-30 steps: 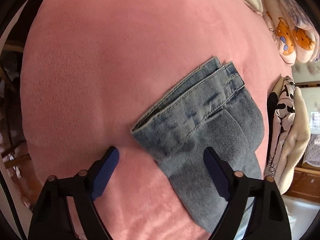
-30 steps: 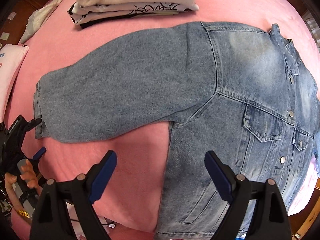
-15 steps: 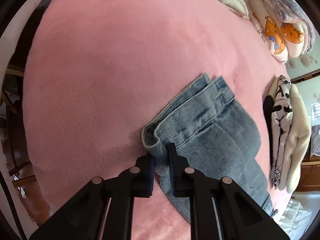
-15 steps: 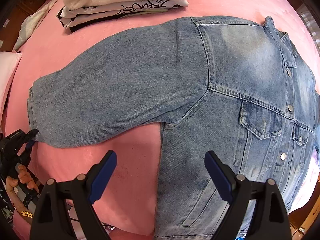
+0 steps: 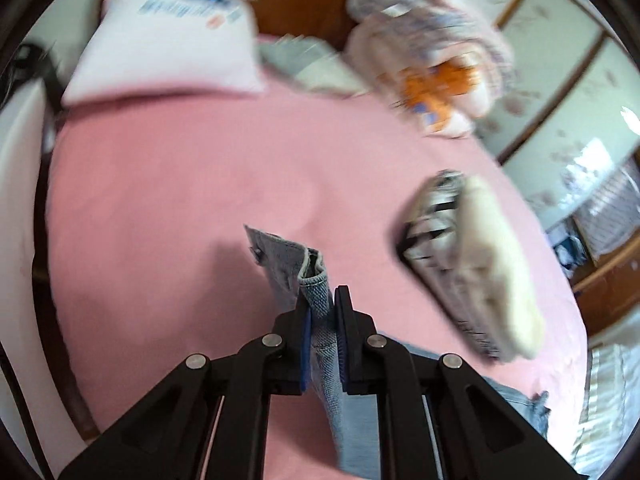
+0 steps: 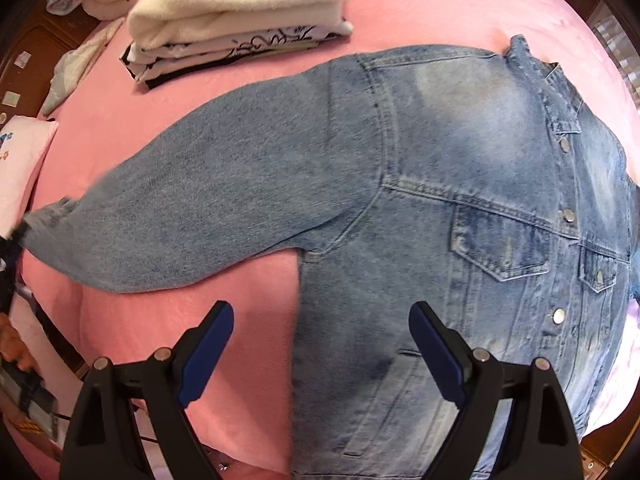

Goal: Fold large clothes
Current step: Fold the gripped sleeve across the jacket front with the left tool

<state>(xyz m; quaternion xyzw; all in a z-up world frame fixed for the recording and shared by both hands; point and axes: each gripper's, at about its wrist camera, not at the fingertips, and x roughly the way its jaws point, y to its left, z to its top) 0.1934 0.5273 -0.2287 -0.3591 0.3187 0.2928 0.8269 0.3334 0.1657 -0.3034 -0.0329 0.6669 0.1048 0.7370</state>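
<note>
Left tool (image 5: 322, 300): pads closed on the sleeve cuff (image 5: 316, 284) of the denim jacket (image 6: 460, 208); cuff stands clear of the pink bed cover (image 5: 180, 200), sleeve trailing down past the tool. Right tool (image 6: 322, 320): pads wide apart, nothing between them, poised above the jacket's side seam below the armpit. Jacket body flat on the bed, buttons up. Folded clothes stack (image 6: 240, 20) beyond the sleeve.

My left gripper (image 5: 322, 300) is matt black plastic with silvery metal pins, its blue pads (image 5: 306, 344) dull. The jacket (image 6: 400, 200) is faded, coarse denim with shiny metal snaps (image 6: 567, 213). The blanket (image 6: 224, 312) is soft pink plush; the towel (image 6: 240, 4) is fluffy cream.
</note>
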